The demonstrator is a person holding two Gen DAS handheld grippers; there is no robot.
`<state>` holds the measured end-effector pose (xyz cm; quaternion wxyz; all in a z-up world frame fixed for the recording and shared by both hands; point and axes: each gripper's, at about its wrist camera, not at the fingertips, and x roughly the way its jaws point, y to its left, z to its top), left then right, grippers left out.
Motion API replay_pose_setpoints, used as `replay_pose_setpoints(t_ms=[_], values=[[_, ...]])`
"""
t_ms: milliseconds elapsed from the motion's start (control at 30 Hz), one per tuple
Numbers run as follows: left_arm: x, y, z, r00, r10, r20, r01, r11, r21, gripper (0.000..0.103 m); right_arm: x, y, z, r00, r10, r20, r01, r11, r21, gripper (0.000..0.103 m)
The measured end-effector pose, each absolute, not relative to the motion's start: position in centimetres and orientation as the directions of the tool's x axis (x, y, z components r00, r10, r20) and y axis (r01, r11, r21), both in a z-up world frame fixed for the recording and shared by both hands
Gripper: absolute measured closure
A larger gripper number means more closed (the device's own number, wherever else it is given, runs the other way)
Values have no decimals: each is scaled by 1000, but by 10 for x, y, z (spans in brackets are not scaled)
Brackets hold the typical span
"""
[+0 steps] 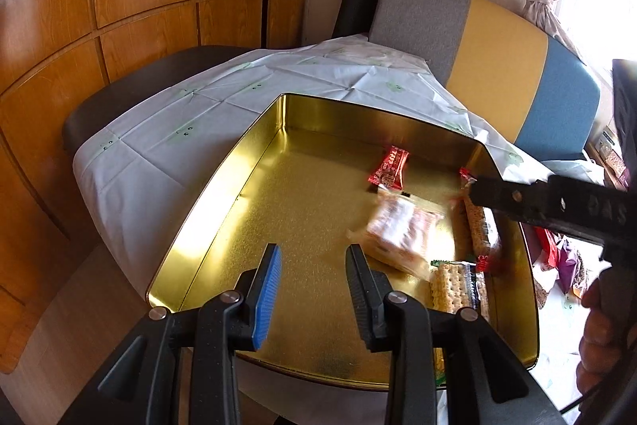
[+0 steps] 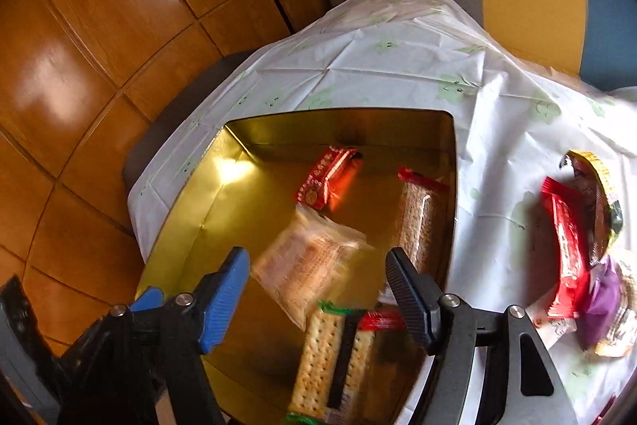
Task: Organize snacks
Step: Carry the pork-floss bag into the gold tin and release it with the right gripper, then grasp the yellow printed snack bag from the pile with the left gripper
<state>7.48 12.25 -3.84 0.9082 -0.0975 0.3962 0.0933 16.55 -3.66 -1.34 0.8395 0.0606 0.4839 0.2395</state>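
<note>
A gold metal tin (image 2: 191, 237) sits open on a table covered with a white plastic cloth (image 2: 398, 66). Several snacks already lie inside it: a small red packet (image 2: 324, 180) toward the tin's far wall, a long cracker sleeve (image 2: 422, 222) along its right wall, and a green-edged cracker pack (image 2: 326, 357) near the front edge. A clear biscuit pack (image 2: 308, 265) in the middle looks blurred, as if just dropping or settling.

The right gripper (image 2: 318, 297) hovers above that pack with its jaws spread wide and nothing between them. The left gripper (image 1: 314, 285) hangs over the tin's near edge, jaws also parted and empty.

More snacks (image 2: 577, 249) wait in a small pile on the cloth, off the tin's right side.

This looks like a release step, mid-task. The next move probably calls for the right gripper to swing to the pile and close on one wrapper only.
</note>
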Motion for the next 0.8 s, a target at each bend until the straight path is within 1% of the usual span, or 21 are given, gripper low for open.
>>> replay_pose_setpoints(t_ms=[300,367,433,500,600,667,733,800], values=[[73,116,-37,673,88,-735,-229,969,-94,69,141,-65,-9,477,423,-770,-353,895,272,31],[72,114,-36,674,86,-734,-225,970,-93,69,134,-73,-6,491,414,-767,-359,898,255,29],[72,112,-35,675,84,-733,-221,971,-92,69,127,-82,-3,506,405,-761,-361,901,239,25],[71,112,-35,676,82,-733,-218,972,-93,69,121,-93,0,513,399,-760,-362,904,230,23],[72,110,-35,673,75,-736,-210,973,-93,69,114,-114,2,519,385,-763,-363,908,211,12],[72,108,-35,673,73,-736,-204,975,-90,69,109,-130,5,524,367,-769,-355,914,194,9],[72,106,-36,674,64,-736,-192,977,-90,69,105,-149,7,536,332,-776,-336,927,165,0],[72,103,-36,674,56,-736,-177,980,-88,69,102,-169,9,558,293,-777,-311,941,132,0]])
